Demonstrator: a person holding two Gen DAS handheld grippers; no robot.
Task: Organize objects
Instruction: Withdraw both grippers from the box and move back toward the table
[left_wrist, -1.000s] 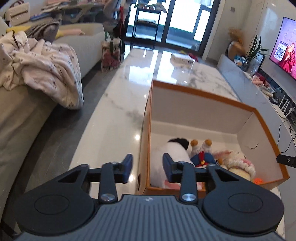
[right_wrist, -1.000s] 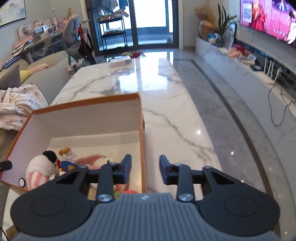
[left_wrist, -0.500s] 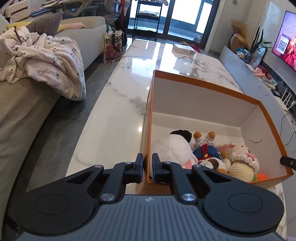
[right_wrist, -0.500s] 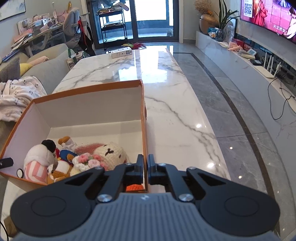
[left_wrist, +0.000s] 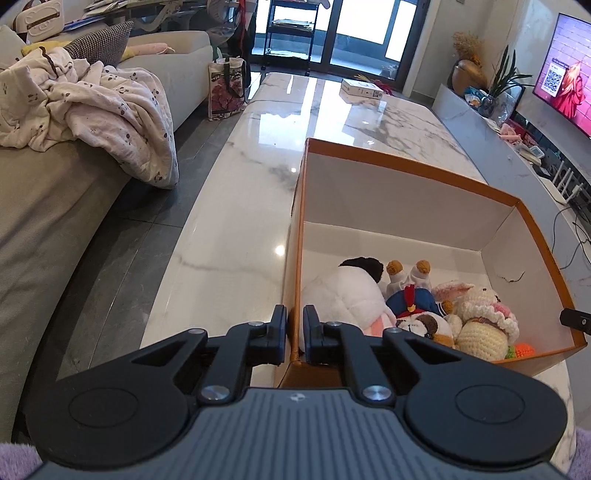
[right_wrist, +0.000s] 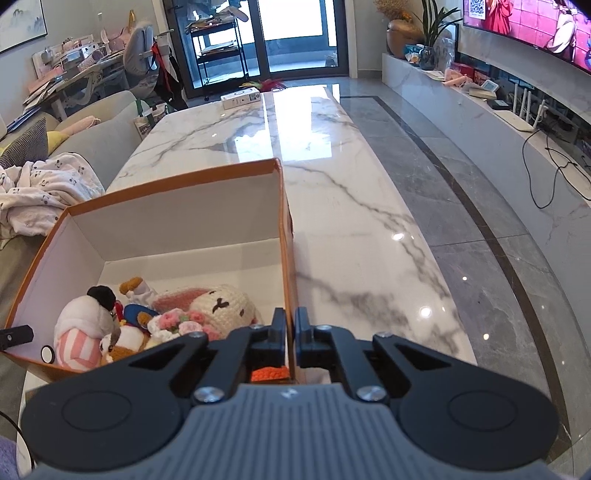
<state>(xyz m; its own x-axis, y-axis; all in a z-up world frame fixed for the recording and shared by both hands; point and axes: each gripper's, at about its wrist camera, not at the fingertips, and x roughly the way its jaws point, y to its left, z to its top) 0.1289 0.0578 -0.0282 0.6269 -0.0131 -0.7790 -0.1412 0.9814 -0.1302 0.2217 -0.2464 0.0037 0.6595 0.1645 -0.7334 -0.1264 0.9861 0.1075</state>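
An orange cardboard box (left_wrist: 406, 162) with a white inside stands on the marble table (left_wrist: 236, 236). It holds several plush toys: a white one with a black top (left_wrist: 347, 291), a blue-dressed duck (left_wrist: 413, 299) and a crocheted cream doll (left_wrist: 480, 328). My left gripper (left_wrist: 294, 328) is shut on the box's left wall near the front corner. My right gripper (right_wrist: 290, 334) is shut on the box's right wall (right_wrist: 286, 236) near the front. The toys show in the right wrist view too (right_wrist: 218, 306).
A small white carton (left_wrist: 362, 88) lies at the table's far end. A grey sofa with a crumpled blanket (left_wrist: 99, 114) runs along the left. A low marble TV bench (right_wrist: 498, 122) with cables lies to the right. Grey floor separates them from the table.
Both grippers were open astride the box walls a second ago and have closed on them. Both views now sit a little higher and further back from the box.
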